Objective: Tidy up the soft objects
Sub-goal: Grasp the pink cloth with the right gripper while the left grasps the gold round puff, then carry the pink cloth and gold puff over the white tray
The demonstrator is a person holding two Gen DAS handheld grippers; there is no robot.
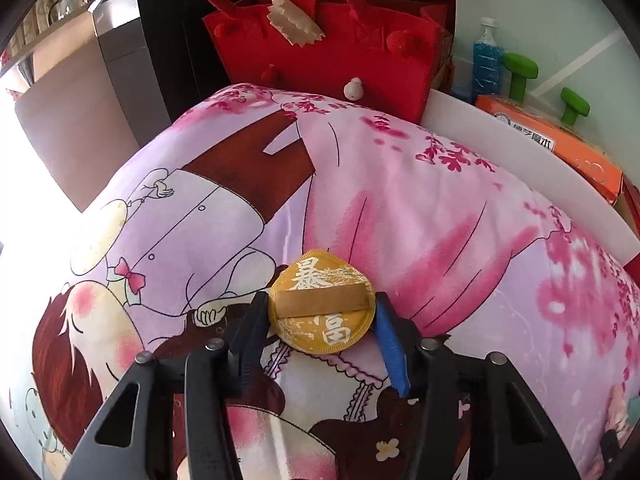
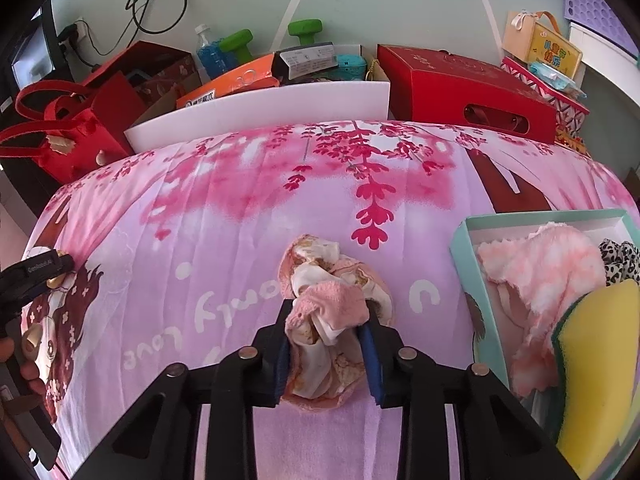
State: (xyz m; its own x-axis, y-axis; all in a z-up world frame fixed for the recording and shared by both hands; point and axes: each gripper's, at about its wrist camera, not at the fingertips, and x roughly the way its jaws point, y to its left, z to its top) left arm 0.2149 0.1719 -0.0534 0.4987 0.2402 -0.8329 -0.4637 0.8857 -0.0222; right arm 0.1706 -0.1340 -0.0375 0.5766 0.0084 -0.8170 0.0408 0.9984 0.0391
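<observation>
Fingers of your left hand-held gripper [image 1: 322, 316] clamp the round yellow pad [image 1: 322, 303] at lower centre, on the pink printed bedsheet [image 1: 400, 208]. Your right hand-held gripper [image 2: 327, 334] grasps the crumpled pink cloth [image 2: 332, 312] at lower centre, left of the teal box [image 2: 464, 240].
</observation>
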